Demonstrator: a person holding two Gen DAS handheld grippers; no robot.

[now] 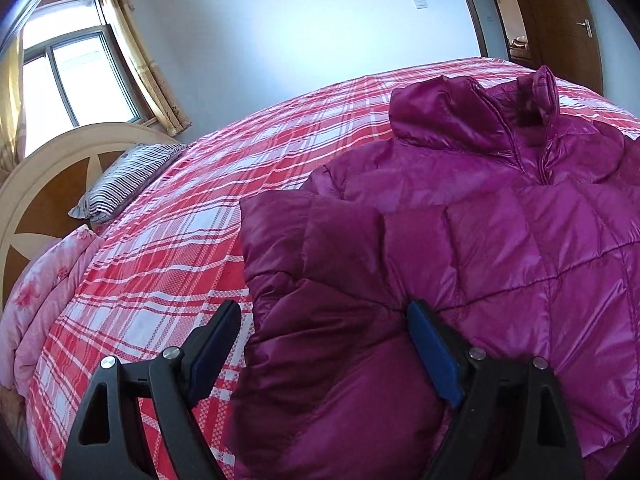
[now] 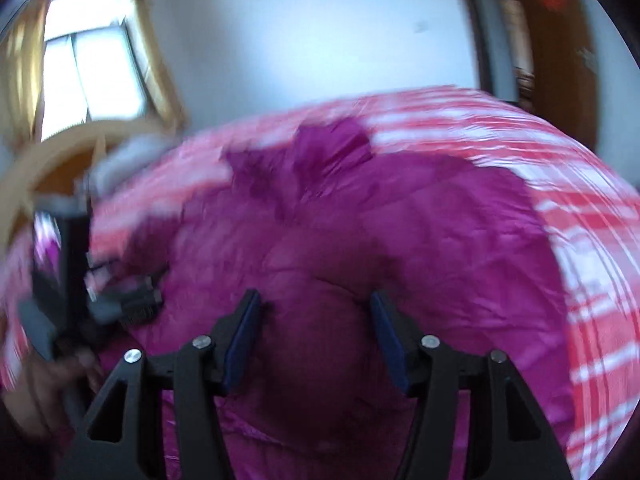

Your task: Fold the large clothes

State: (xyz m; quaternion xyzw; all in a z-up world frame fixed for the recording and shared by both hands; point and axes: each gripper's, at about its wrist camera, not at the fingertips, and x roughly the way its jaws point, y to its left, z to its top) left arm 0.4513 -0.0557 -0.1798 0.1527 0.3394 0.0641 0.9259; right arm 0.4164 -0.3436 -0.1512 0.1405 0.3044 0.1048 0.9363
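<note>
A shiny magenta puffer jacket (image 1: pixel 500 216) lies on the bed with its collar at the far end and one side folded over its front. My left gripper (image 1: pixel 324 312) is open above the folded edge, one finger over the bedsheet and one over the jacket, holding nothing. The right wrist view is blurred by motion. My right gripper (image 2: pixel 314 304) is open over the jacket (image 2: pixel 360 220), with a bulge of fabric between its fingers; I cannot tell whether they touch it. The left gripper's body (image 2: pixel 76 264) shows at the left of that view.
The bed has a red and white plaid sheet (image 1: pixel 168 264). A striped pillow (image 1: pixel 124 180) and a pink floral quilt (image 1: pixel 44 296) lie by the round headboard (image 1: pixel 44 184) at the left. A window with curtains is behind, and a brown door (image 1: pixel 560 20) at the right.
</note>
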